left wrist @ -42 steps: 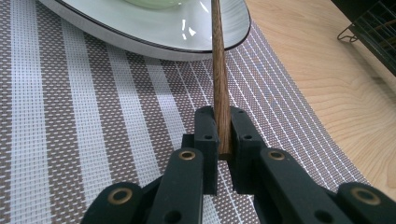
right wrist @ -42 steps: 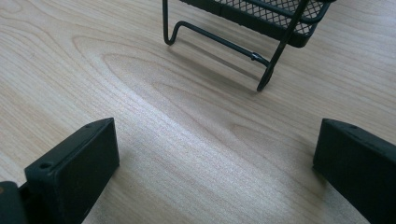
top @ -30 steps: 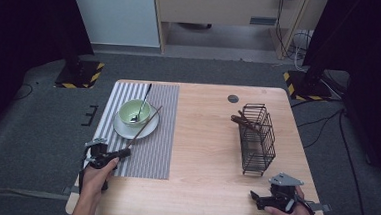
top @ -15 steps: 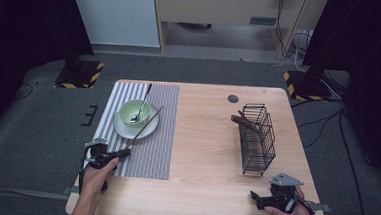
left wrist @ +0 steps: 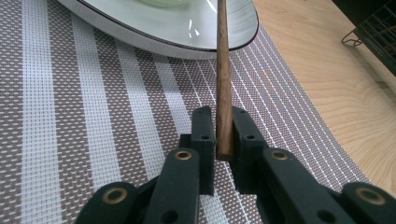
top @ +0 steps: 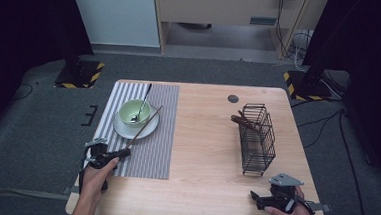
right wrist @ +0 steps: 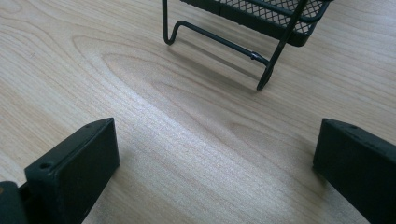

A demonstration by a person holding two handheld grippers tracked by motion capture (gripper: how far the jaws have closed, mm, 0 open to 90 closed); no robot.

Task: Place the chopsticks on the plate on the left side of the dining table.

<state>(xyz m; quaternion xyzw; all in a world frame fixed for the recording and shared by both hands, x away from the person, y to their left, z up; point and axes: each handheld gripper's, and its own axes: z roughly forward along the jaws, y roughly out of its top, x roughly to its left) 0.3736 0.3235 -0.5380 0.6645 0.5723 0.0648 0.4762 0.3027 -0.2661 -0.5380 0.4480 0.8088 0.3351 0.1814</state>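
chopstick (left wrist: pixel 223 93) is clamped at its near end by left gripper (left wrist: pixel 223 135), tip resting on plate (left wrist: pixel 187 32); right gripper (right wrist: pixel 215 172) lies open. placing step judged near done; release is called for.

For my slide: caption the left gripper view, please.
Left gripper clamps a wooden chopstick leaning on a plate.

Striped woven placemat (top: pixel 151 150) at nine o'clock on pale wooden table (top: pixel 206 138); white round plate (top: pixel 149 128) on it, pale green bowl (top: pixel 128 111) atop, metal spoon (top: pixel 141 104) inside. Black wire basket (top: pixel 258 136) at three o'clock, brown sticks (top: pixel 242 121) within.
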